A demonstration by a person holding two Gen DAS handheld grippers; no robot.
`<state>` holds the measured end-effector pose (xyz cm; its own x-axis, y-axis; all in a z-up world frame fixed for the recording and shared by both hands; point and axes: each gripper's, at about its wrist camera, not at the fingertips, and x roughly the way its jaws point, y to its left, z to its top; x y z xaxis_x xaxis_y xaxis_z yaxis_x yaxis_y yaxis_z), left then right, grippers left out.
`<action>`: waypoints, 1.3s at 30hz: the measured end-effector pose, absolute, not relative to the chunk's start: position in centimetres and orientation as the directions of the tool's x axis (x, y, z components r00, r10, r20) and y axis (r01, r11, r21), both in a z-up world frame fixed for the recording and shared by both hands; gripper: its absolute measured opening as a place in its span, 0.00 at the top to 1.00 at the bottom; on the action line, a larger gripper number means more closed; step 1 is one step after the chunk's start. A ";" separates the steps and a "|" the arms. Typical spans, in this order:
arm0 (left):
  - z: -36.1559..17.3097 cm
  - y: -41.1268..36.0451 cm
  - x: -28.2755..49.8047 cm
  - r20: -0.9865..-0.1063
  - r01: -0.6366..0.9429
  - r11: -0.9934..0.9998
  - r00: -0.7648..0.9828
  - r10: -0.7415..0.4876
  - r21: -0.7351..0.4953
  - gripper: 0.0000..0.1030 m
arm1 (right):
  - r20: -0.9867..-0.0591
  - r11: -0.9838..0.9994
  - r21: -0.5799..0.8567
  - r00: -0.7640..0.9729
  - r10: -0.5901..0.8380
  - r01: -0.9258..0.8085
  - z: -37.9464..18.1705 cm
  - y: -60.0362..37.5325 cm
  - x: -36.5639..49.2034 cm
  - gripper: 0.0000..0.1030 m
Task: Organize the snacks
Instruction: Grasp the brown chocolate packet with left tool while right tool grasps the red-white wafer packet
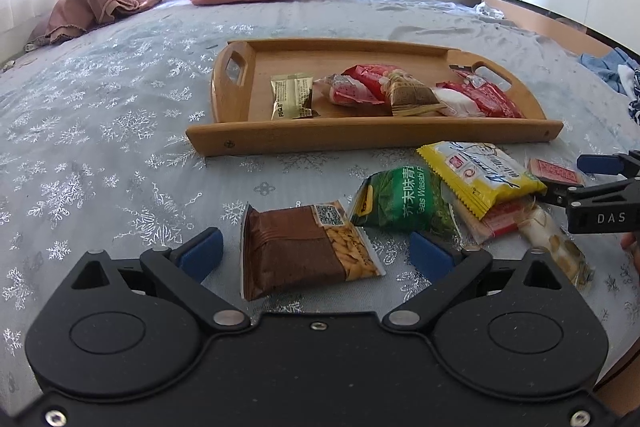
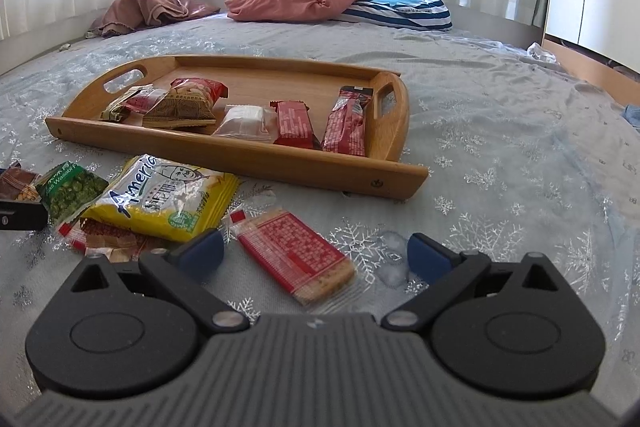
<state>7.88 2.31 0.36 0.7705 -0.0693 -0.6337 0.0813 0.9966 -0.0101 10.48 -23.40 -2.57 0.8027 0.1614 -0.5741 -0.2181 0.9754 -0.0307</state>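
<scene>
the left gripper [image 1: 316,253] gapes around a brown crinkled snack packet [image 1: 304,249], seemingly not touching it. the right gripper [image 2: 316,253] stands wide over a red-wrapped biscuit bar [image 2: 294,255], near the wooden handled tray [image 2: 280,157].

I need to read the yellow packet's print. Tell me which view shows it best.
The right wrist view: the yellow packet lies face-up and close, its lettering and drawing legible. The left wrist view shows it further off at an angle, print smaller.

Left tongs [image 1: 316,253] spread wide, right tongs [image 2: 316,253] spread wide, both angled downward
</scene>
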 end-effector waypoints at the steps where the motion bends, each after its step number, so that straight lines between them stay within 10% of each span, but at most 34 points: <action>1: 0.4 2.3 7.8 -0.631 0.084 0.996 0.772 -0.073 -0.013 0.10 | -0.574 0.975 -0.031 0.803 0.161 -0.218 -2.6 -23.4 10.5 0.00; 7: 0.7 2.2 7.3 -0.624 0.100 0.995 0.777 -0.088 -0.016 0.37 | -0.577 0.976 -0.023 0.800 0.165 -0.218 -2.6 -23.5 10.5 0.00; 28: 2.1 3.2 6.3 -0.626 0.067 0.995 0.773 -0.100 -0.077 0.70 | -0.570 0.974 -0.019 0.802 0.176 -0.227 -2.6 -23.5 10.4 0.02; 39: 0.9 0.9 5.8 -0.641 0.124 0.992 0.764 -0.076 0.031 0.36 | -0.571 0.972 -0.017 0.801 0.182 -0.233 -2.6 -23.5 10.4 0.03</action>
